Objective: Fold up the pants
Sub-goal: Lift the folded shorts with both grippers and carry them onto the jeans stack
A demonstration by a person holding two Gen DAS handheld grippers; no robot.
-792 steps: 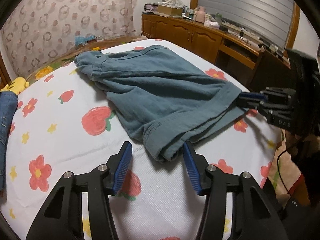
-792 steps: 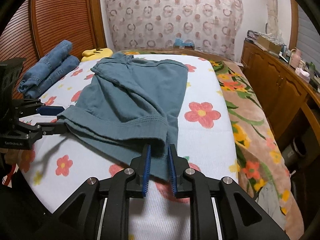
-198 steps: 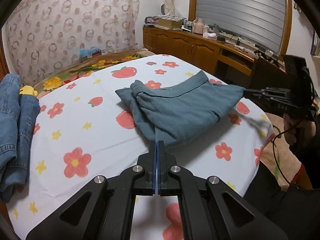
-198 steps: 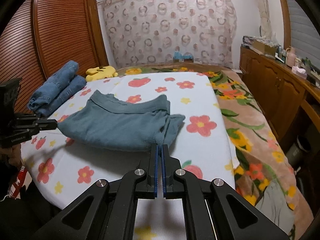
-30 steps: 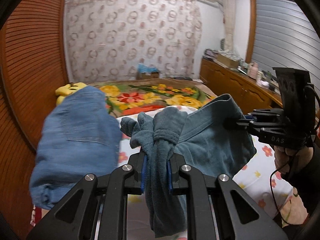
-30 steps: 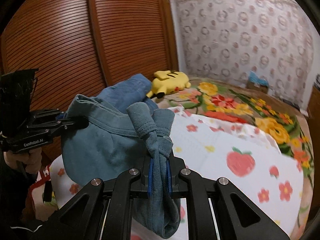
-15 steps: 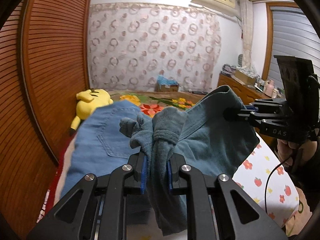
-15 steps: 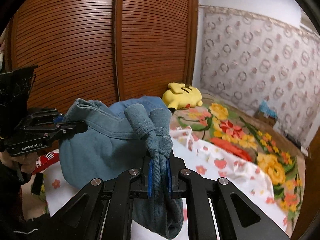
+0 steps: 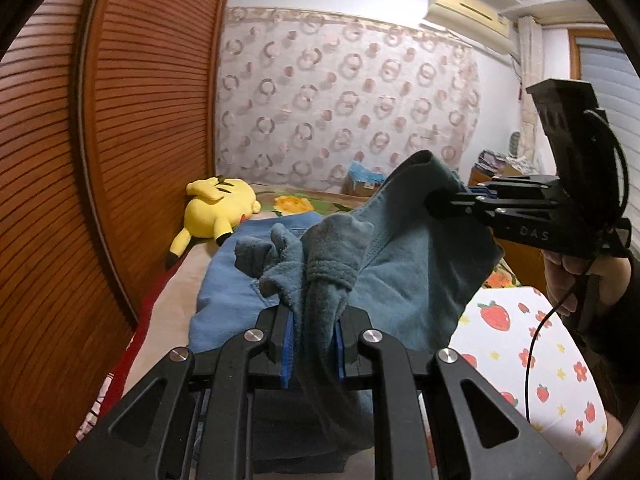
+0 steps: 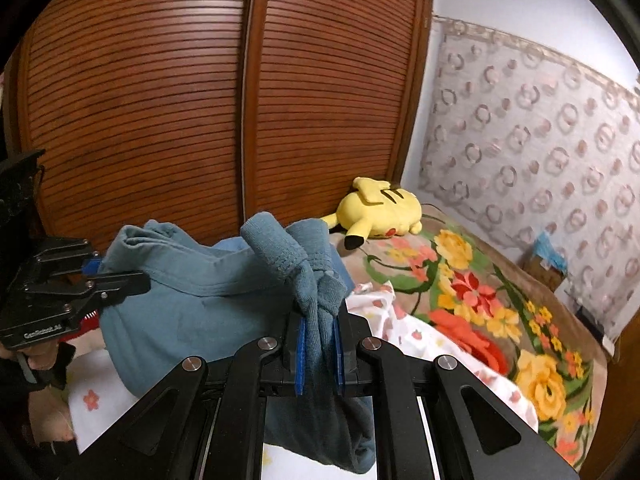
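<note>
The folded teal pants (image 9: 404, 280) hang in the air between my two grippers, over the bed's left side. My left gripper (image 9: 311, 350) is shut on a bunched corner of them. My right gripper (image 10: 319, 354) is shut on the other bunched corner (image 10: 316, 300). In the left wrist view the right gripper (image 9: 448, 200) shows at the right, pinching the far edge. In the right wrist view the left gripper (image 10: 100, 276) shows at the left, pinching the cloth. The pants (image 10: 192, 312) sag between them above folded blue jeans (image 9: 224, 296).
A yellow plush toy (image 9: 216, 212) lies by the wooden slatted wardrobe doors (image 10: 160, 100). A floral blanket (image 10: 500, 320) covers the head of the bed. The white strawberry sheet (image 9: 520, 344) lies to the right. A patterned curtain (image 9: 340, 112) hangs behind.
Both grippers have carried the pants further left toward the wardrobe, over the blue jeans. The grips have not changed.
</note>
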